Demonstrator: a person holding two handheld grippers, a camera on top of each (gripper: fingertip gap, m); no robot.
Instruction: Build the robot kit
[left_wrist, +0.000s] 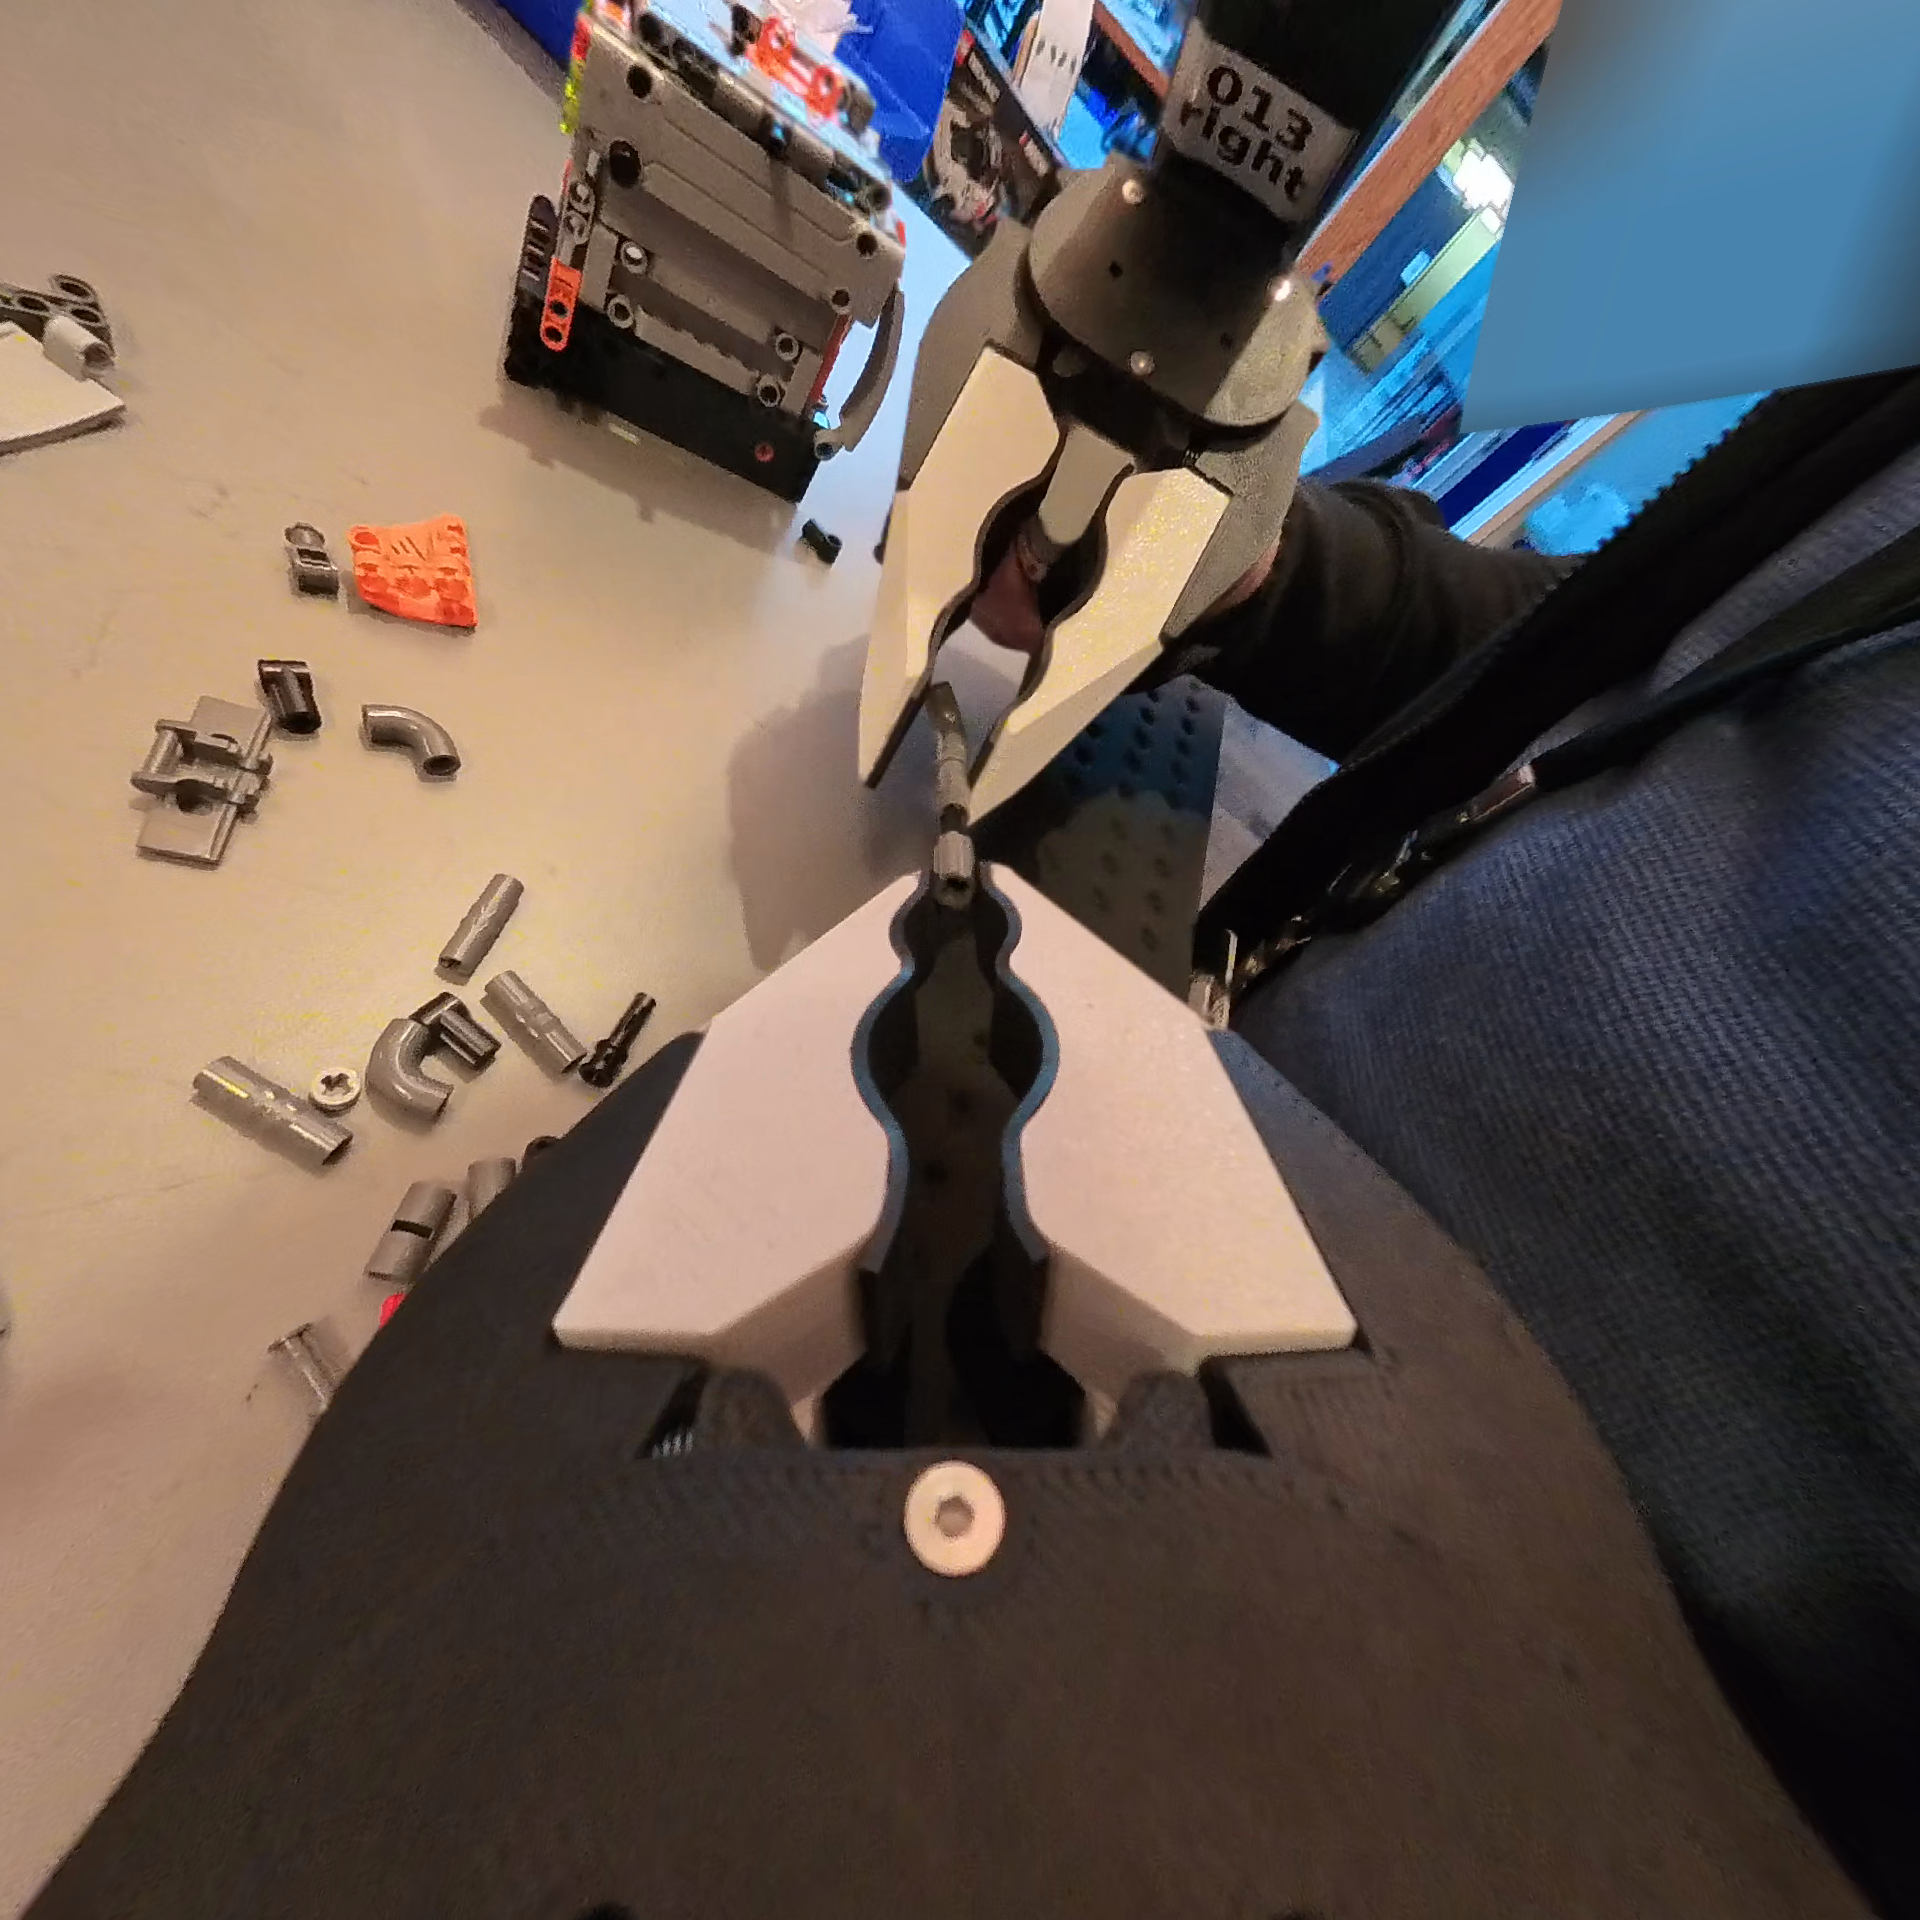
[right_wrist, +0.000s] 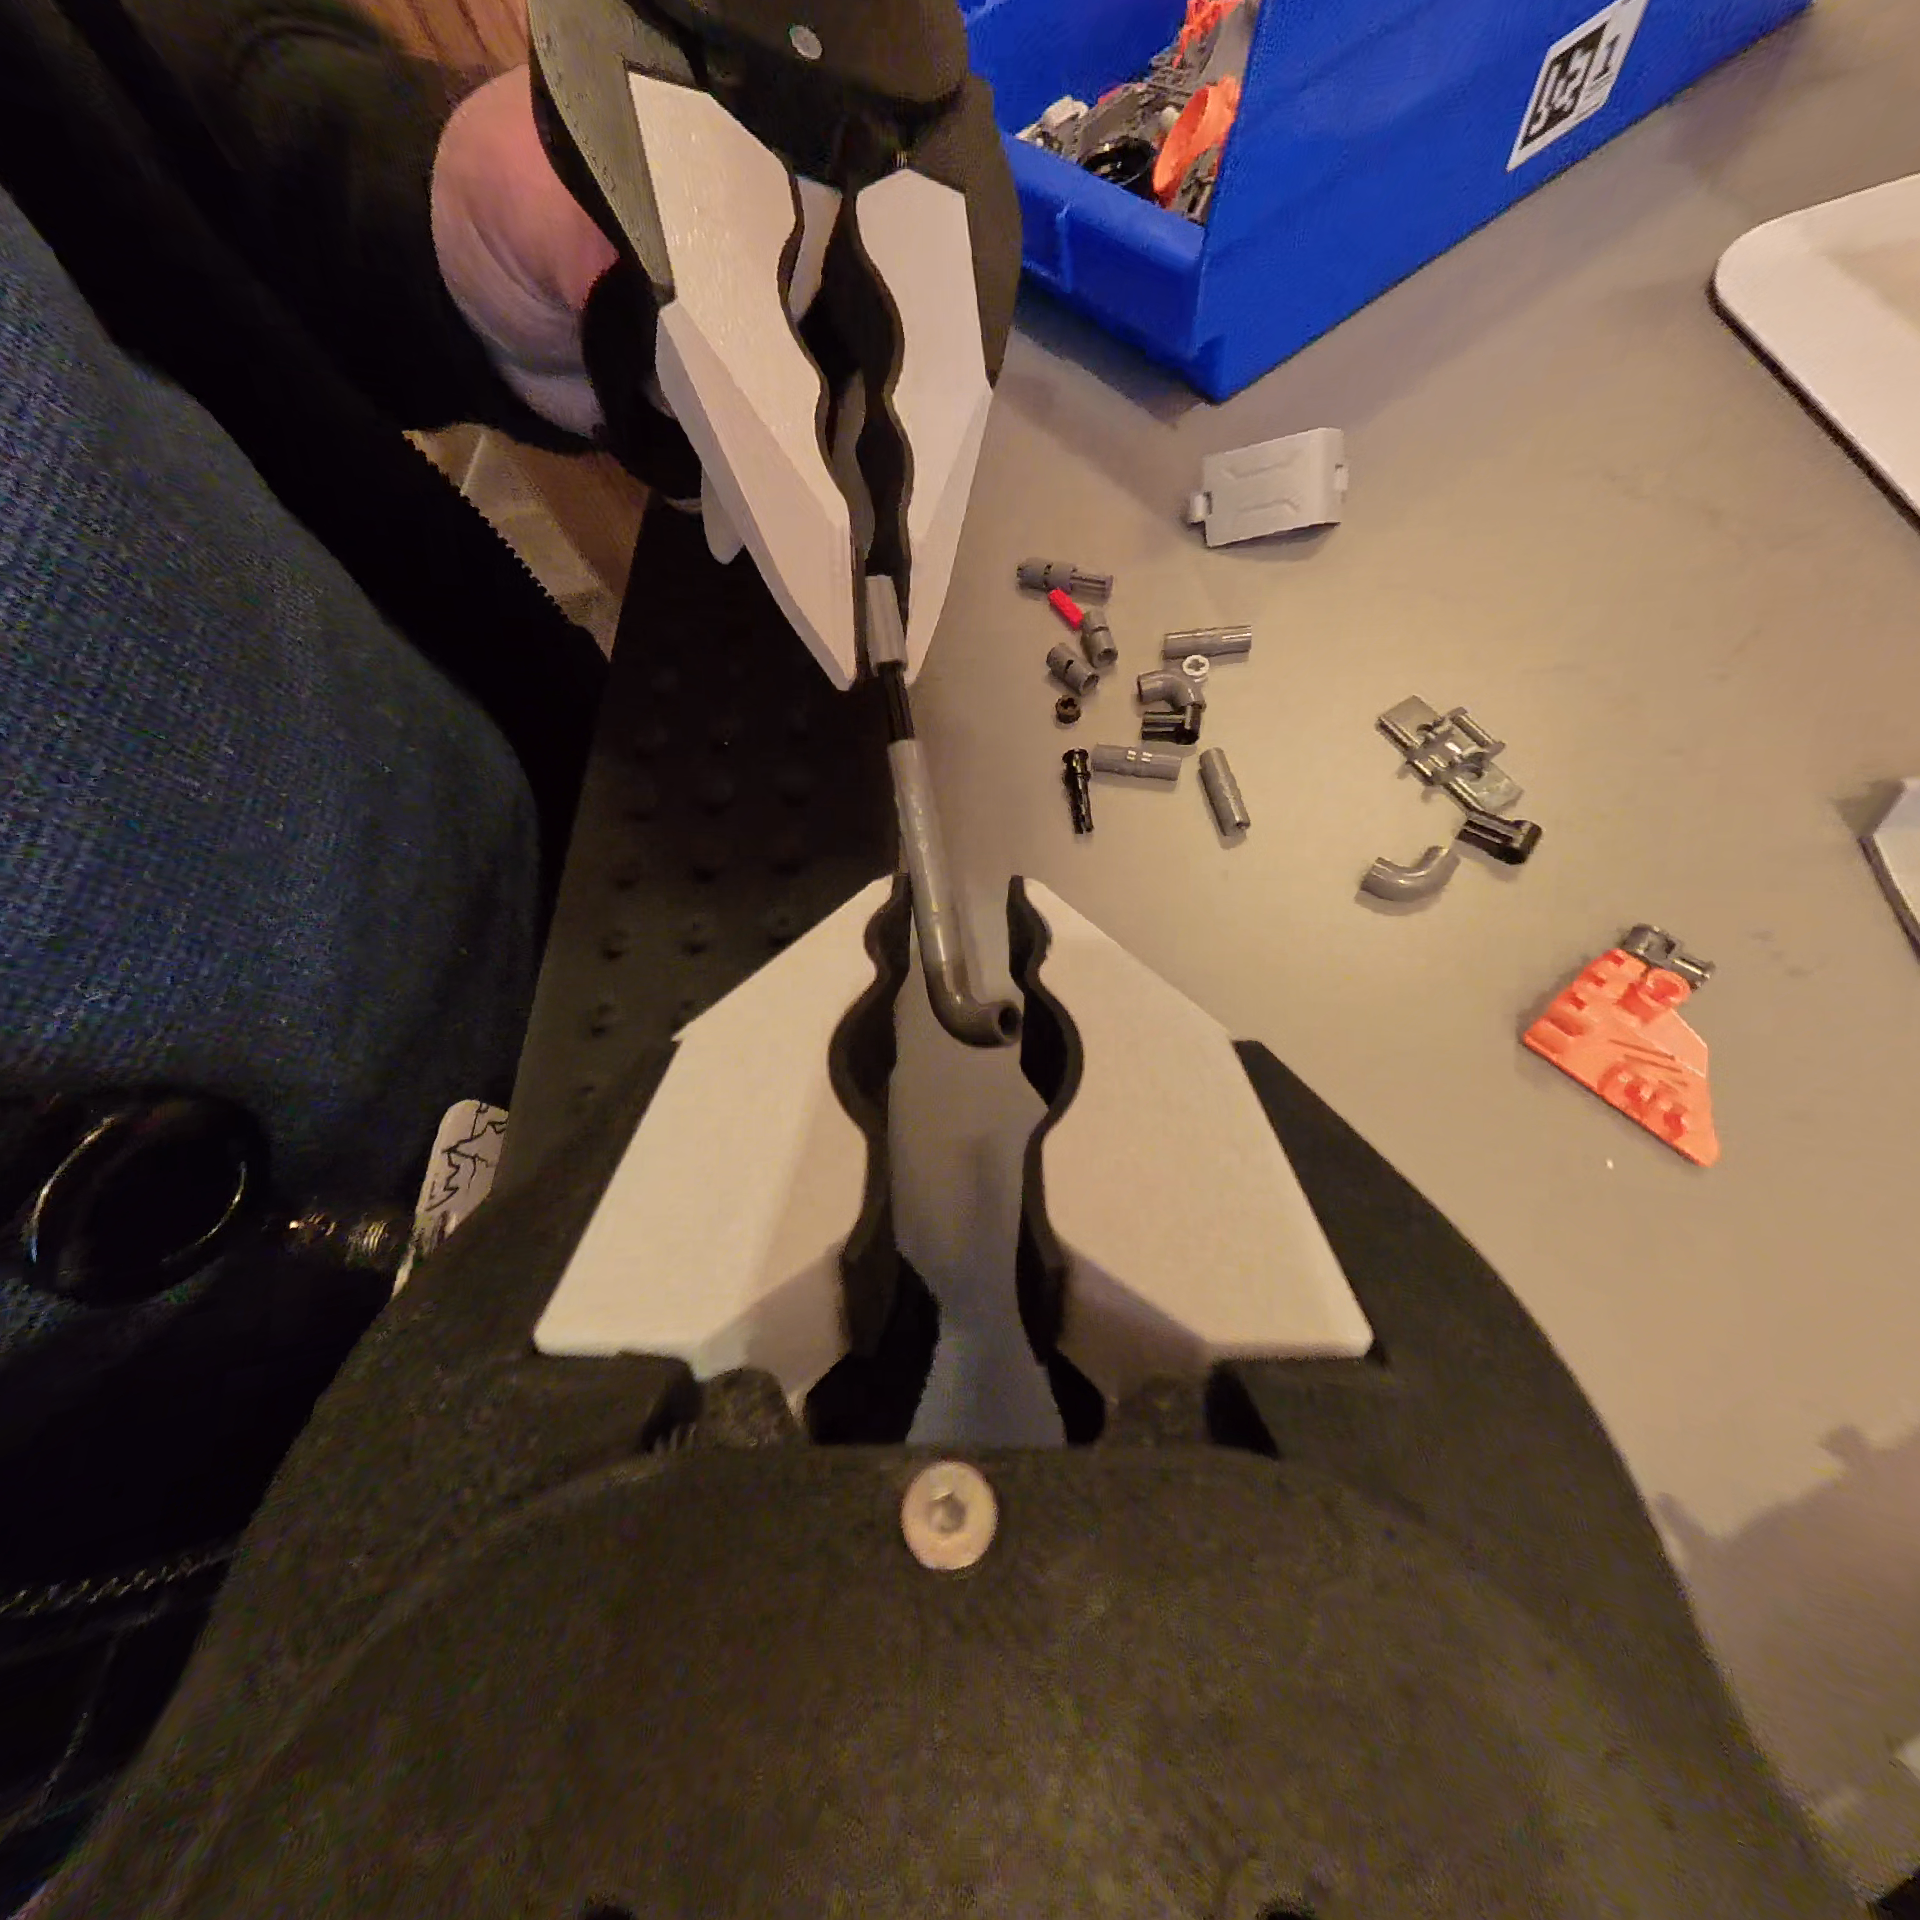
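Many loose grey parts (right_wrist: 1143, 764) on table (right_wrist: 1455, 644)

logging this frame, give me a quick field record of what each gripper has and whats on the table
left gripper: shut on the black axle end of a thin rod assembly
right gripper: open, its fingers either side of the rod's grey bent tube
between grippers: the rod assembly runs from one to the other, above the table edge
table: grey, scattered small grey connectors, orange panel, grey flat panel
far side: blue bin of parts, grey block model
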